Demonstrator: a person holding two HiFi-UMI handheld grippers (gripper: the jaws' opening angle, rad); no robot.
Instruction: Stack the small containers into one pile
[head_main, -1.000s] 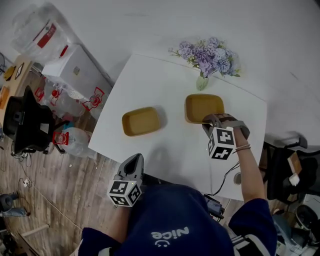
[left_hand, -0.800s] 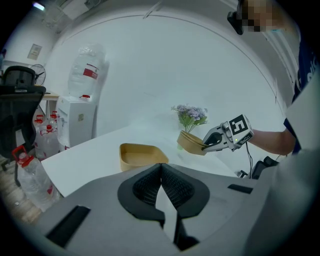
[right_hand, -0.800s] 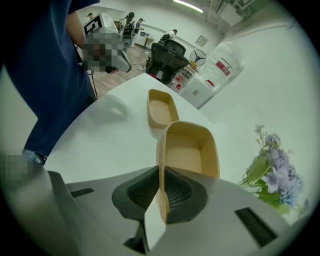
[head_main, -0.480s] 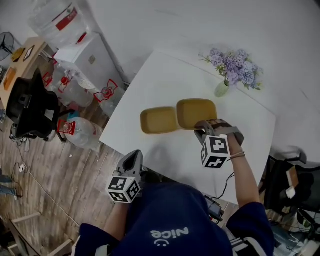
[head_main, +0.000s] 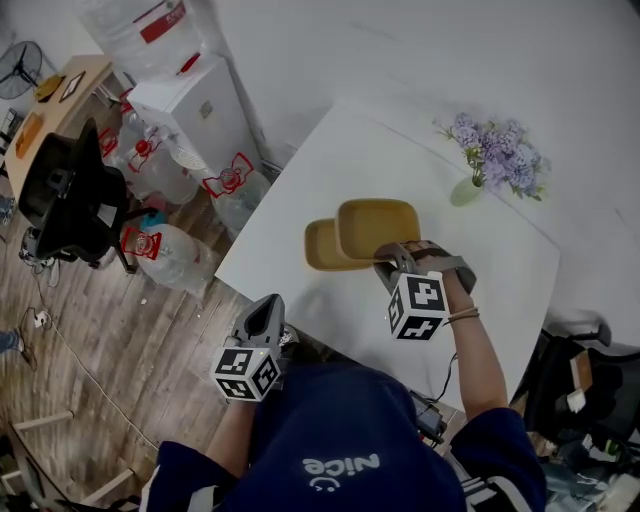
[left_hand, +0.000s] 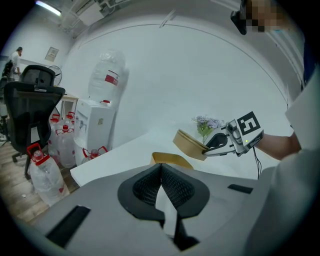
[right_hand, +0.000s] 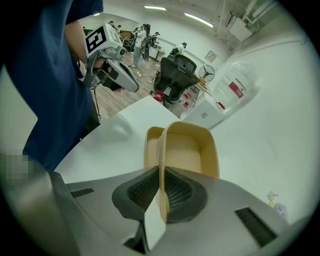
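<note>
one yellow container (head_main: 377, 227) is gripped at its rim by the jaws of the right gripper (head_main: 388, 260), partly over the second container (head_main: 319, 247) on the white counter (head_main: 335, 160); the jaws of the left gripper (head_main: 267, 304) are clenched on nothing.

Upper mustard-yellow rectangular container (head_main: 378, 225) and lower mustard-yellow container (head_main: 318, 247) both looked like smooth matt plastic, white tabletop (head_main: 380, 160) was smooth, brown plank floor (head_main: 120, 350) looked like grainy wood.
</note>
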